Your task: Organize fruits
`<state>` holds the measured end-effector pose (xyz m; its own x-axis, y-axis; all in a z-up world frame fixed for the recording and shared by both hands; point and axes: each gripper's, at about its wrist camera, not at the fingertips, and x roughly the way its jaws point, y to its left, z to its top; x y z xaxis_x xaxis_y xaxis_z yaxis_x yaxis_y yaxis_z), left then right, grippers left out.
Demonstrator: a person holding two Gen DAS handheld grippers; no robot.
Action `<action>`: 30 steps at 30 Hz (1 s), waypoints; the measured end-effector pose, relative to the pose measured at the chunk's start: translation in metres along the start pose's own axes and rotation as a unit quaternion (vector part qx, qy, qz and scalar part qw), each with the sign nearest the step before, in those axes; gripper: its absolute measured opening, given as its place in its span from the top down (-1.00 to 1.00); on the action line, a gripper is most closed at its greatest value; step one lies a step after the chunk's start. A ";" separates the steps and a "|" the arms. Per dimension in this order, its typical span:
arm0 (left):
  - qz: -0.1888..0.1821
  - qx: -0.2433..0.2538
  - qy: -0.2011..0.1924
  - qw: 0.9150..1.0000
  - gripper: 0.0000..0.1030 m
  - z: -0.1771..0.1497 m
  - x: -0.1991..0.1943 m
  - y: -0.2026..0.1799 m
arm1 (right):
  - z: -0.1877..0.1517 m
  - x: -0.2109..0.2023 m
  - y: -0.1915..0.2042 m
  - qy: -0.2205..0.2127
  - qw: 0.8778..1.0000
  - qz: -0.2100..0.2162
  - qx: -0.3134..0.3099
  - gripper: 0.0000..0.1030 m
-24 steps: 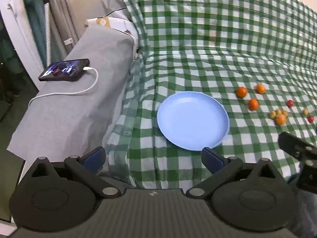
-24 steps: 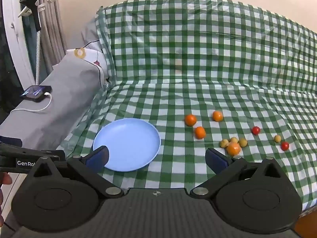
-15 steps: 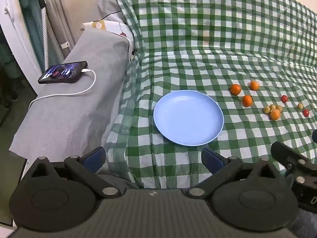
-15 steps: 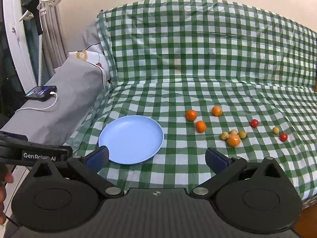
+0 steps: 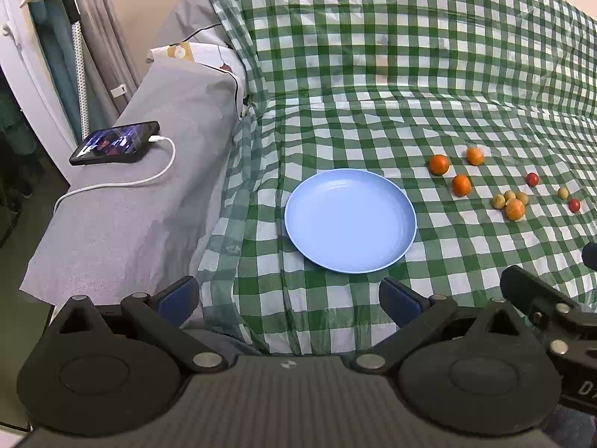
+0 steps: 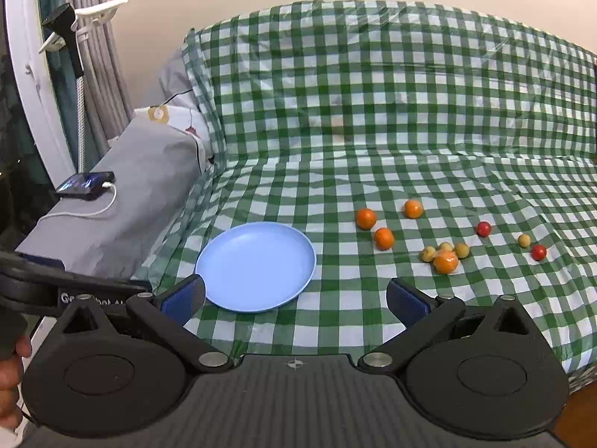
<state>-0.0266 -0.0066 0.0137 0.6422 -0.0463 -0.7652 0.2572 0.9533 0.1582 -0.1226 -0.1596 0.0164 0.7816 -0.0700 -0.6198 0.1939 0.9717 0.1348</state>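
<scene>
Sofa seat under a green checked cloth (image 6: pixel 373 171), serving as the work surface. One blue plate (image 6: pixel 257 300), bare, lying flat toward the seat's near left; judged to be the collecting dish, set within easy reach of both tools. Fruit, loose on the cloth to the plate's right and apart from it: three oranges (image 6: pixel 384 239) in a loose triangle; a fourth orange (image 6: pixel 446 261) touching a huddle of three small yellow fruits (image 6: pixel 462 250); further right, one more yellow fruit between two red ones (image 6: pixel 484 229) (kinds too small to tell). Nothing sorted yet, by the look of it. Left gripper (image 5: pixel 287 295): jaws spread wide, nothing between them, poised over the seat's front edge just short of the plate. Right gripper (image 6: pixel 294 298): likewise wide and empty, hanging near the front edge with plate and fruit ahead, probably readied for a first pick. Phone (image 5: pixel 115 143) on its charging cable, on the grey armrest (image 5: pixel 149 205), well clear.
</scene>
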 end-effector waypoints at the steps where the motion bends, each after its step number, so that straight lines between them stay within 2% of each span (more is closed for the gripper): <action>1: 0.000 0.000 0.000 1.000 -0.99 0.000 0.000 0.000 | 0.000 0.001 0.000 0.000 1.000 0.000 -0.001 -0.99; 30: 0.016 -0.001 0.001 1.000 -0.99 0.000 -0.001 0.007 | 0.001 0.011 0.003 0.005 1.000 0.013 -0.002 -0.99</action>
<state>-0.0252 0.0002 0.0151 0.6485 -0.0144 -0.7611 0.2342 0.9551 0.1814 -0.1128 -0.1576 0.0113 0.7805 -0.0434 -0.6236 0.1714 0.9742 0.1468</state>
